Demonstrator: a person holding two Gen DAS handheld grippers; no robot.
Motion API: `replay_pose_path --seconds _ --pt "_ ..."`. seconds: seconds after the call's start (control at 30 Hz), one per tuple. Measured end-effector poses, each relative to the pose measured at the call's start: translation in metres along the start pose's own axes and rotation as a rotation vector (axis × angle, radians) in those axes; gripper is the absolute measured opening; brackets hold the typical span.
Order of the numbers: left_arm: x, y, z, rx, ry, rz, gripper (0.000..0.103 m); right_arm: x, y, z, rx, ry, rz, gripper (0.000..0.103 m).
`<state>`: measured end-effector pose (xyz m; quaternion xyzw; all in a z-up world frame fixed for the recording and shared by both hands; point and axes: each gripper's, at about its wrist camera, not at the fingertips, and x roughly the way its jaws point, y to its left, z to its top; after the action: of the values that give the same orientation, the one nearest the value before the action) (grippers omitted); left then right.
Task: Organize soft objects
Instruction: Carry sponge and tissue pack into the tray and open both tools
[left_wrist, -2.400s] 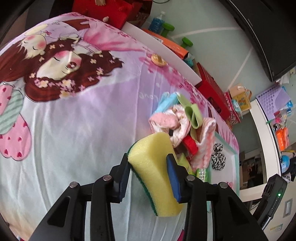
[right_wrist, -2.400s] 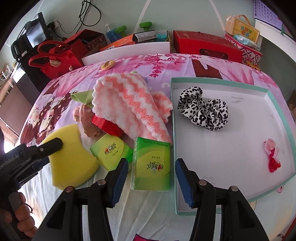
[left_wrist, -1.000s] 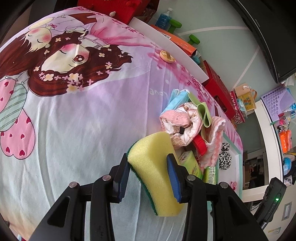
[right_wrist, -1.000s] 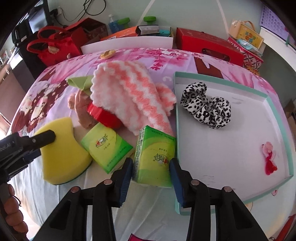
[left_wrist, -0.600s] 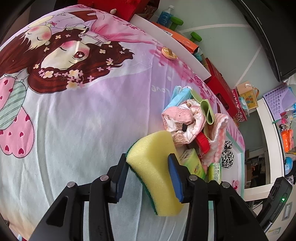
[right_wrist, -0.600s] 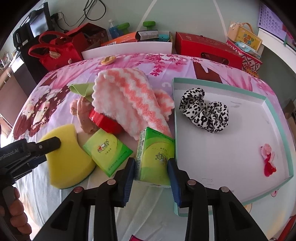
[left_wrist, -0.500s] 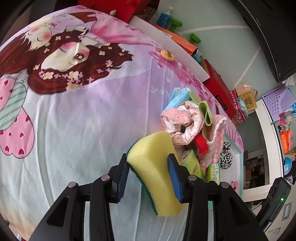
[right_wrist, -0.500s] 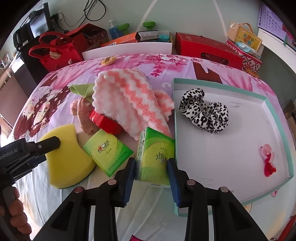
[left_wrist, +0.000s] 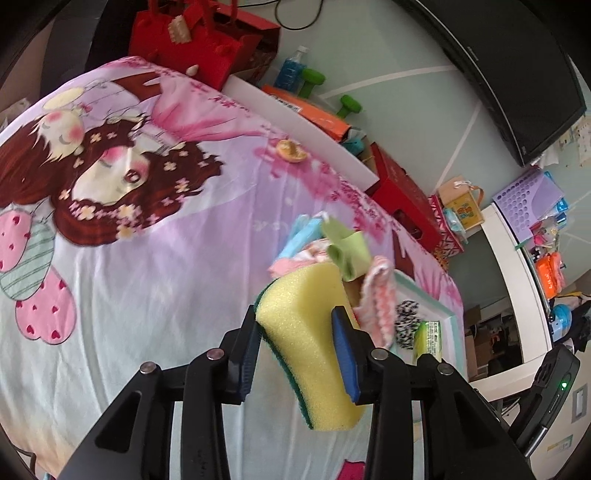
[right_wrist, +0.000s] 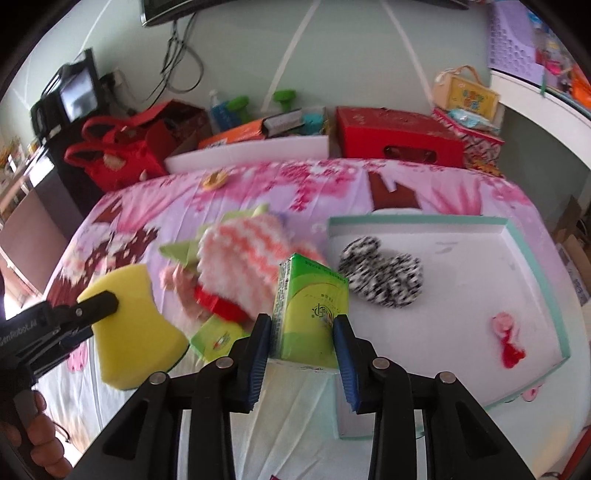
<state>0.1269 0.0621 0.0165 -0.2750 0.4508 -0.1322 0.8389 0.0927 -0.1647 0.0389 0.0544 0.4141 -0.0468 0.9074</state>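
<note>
Both loads have been lifted off the bed (right_wrist: 461, 192): the yellow sponge (left_wrist: 314, 332) is clamped in the left hand-held gripper (left_wrist: 297, 356), the green tissue pack (right_wrist: 308, 310), lettering unreadable, in the right hand-held gripper (right_wrist: 301, 363) beside the tray (right_wrist: 532, 258).

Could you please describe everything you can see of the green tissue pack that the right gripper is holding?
The green tissue pack is a soft, box-shaped packet in glossy plastic wrap, bright green shading to yellow-green, with a small printed logo and fine text along its top edge. It stands upright and slightly tilted between the blue-padded jaws of the right gripper, which are shut on its lower sides. It looks lifted off the bedsheet, beside the near left corner of the teal-rimmed tray. Nothing else visibly touches it.
</note>
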Motion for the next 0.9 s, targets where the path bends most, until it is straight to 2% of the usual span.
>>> replay_pose_path --seconds 0.17,0.47,0.7,0.9 --pt "-0.001 -0.032 0.006 0.053 -0.003 -0.033 0.040 -0.011 -0.025 0.019 0.064 -0.048 -0.066 0.037" --pt "0.024 -0.109 0.005 0.197 0.043 -0.120 0.040 -0.007 -0.089 0.039 0.218 -0.062 -0.213 0.037" --pt "0.056 -0.151 -0.010 0.289 0.097 -0.155 0.041 0.000 -0.135 0.023 0.297 -0.041 -0.308 0.037" --pt "0.079 -0.179 -0.027 0.348 0.149 -0.191 0.041 -0.014 -0.174 0.008 0.383 -0.060 -0.416 0.037"
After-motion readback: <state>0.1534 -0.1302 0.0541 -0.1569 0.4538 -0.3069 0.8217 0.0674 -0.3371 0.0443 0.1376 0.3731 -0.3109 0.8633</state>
